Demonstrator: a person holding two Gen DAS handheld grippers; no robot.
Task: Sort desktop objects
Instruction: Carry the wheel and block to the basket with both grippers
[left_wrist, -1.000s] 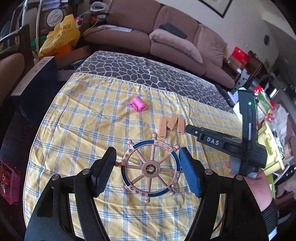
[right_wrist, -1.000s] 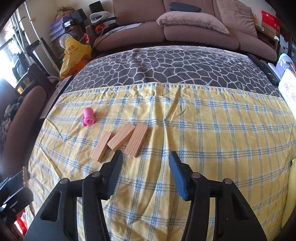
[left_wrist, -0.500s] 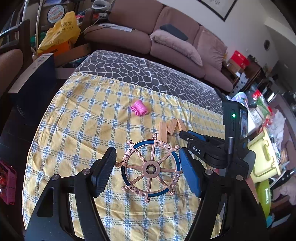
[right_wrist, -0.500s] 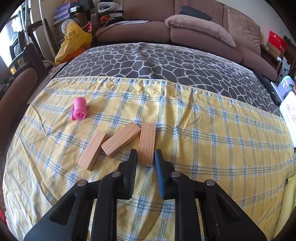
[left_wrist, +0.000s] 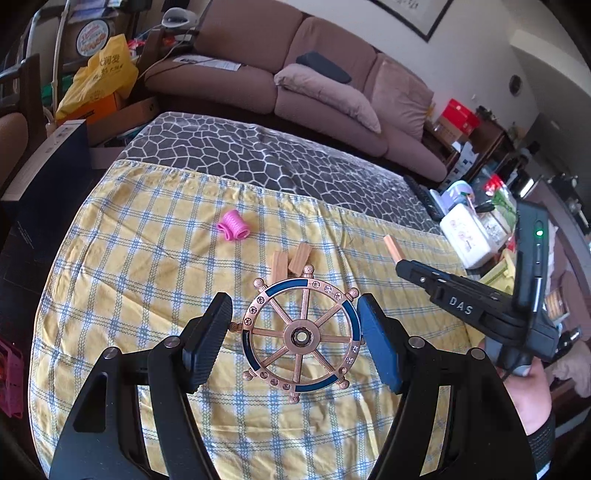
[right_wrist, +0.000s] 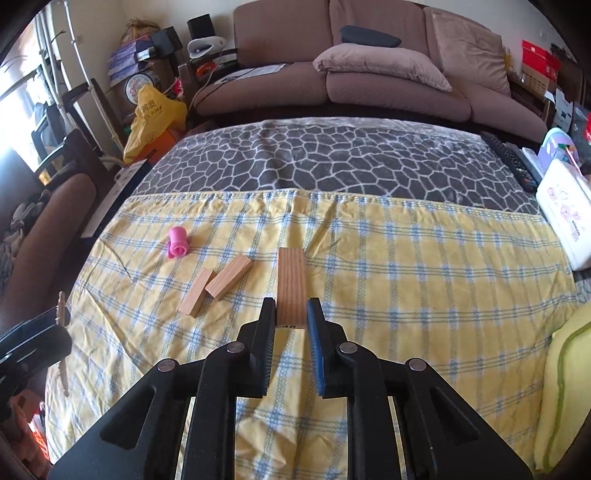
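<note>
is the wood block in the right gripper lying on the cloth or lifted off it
Lifted. The right gripper is shut on the wood block, which juts out above the checked cloth.

The ship's wheel (left_wrist: 301, 328) hides the near ends of two blocks (left_wrist: 290, 262).

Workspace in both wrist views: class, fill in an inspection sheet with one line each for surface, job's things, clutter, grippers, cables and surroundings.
Surface: yellow checked cloth over a grey patterned cover.
Job's things: ship's wheel between the left fingers; one wooden block gripped and lifted; two wooden blocks lying on the cloth; pink roll beyond them.
Clutter: white box and remote control at the right edge.
Grippers: left gripper holds the wheel's rim; right gripper shut on the block.
Cables: nothing seen on the surface.
Surroundings: brown sofa, yellow bag.
</note>
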